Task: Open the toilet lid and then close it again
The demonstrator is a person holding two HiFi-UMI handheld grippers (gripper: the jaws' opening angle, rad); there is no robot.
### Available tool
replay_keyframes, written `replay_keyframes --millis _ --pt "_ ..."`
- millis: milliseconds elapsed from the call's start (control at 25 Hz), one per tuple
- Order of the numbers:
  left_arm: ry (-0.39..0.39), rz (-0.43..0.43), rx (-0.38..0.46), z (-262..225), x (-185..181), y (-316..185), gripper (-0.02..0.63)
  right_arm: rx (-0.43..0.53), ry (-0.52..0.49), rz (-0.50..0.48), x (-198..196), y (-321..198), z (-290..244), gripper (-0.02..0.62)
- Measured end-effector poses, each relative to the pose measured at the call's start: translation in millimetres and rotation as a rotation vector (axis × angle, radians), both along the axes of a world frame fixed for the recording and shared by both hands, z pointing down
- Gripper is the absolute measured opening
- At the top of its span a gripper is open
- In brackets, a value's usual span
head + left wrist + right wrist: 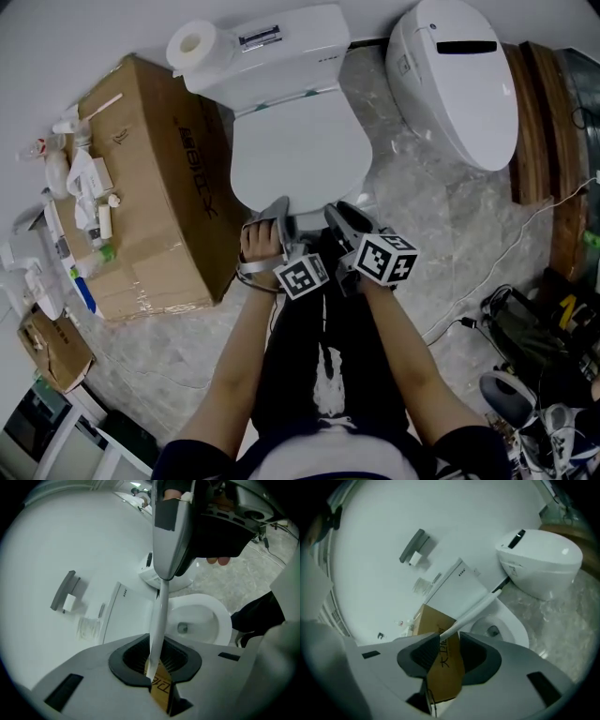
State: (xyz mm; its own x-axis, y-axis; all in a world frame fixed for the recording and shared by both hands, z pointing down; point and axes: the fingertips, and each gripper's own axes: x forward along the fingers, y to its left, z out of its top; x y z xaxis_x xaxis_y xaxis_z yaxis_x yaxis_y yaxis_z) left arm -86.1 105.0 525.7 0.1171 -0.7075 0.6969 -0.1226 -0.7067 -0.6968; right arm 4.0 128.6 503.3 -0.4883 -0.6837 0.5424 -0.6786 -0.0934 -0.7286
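Note:
The white toilet lid (pixel 300 150) is tilted up a little at its front rim, and the bowl (pixel 197 620) shows beneath it. My left gripper (pixel 281 220) is shut on the lid's thin front edge (pixel 159 616), which runs up from between its pads (pixel 157 660). My right gripper (pixel 342 220) is next to it on the same rim. Its jaws stand wide, with the lid edge (pixel 473 613) passing between them (pixel 447 651) and touching one pad tip. The bowl (pixel 501 627) lies past them.
A cistern (pixel 272 56) carries a toilet paper roll (pixel 194 42). A large cardboard box (pixel 150 178) with small items on top stands left of the toilet. A second white toilet (pixel 459 80) stands at the right, with cables and bags (pixel 525 328) on the floor.

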Motion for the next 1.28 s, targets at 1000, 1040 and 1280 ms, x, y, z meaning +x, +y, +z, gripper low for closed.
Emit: replay_keyframes --millis 1000,1040,1280 --pt "-0.049 0.103 -0.050 62.1 -5.7 76.5 0.068 -0.215 -0.204 0.140 -0.3 55.7 68.9 0.069" --pt "-0.042 0.102 -0.053 62.3 -5.7 79.9 0.072 -0.220 -0.199 0.142 -0.5 58.3 72.0 0.067" --pt "-0.021 0.078 -0.097 70.1 -7.9 94.9 0.074 -0.240 -0.183 0.141 -1.5 69.2 87.4 0.066"
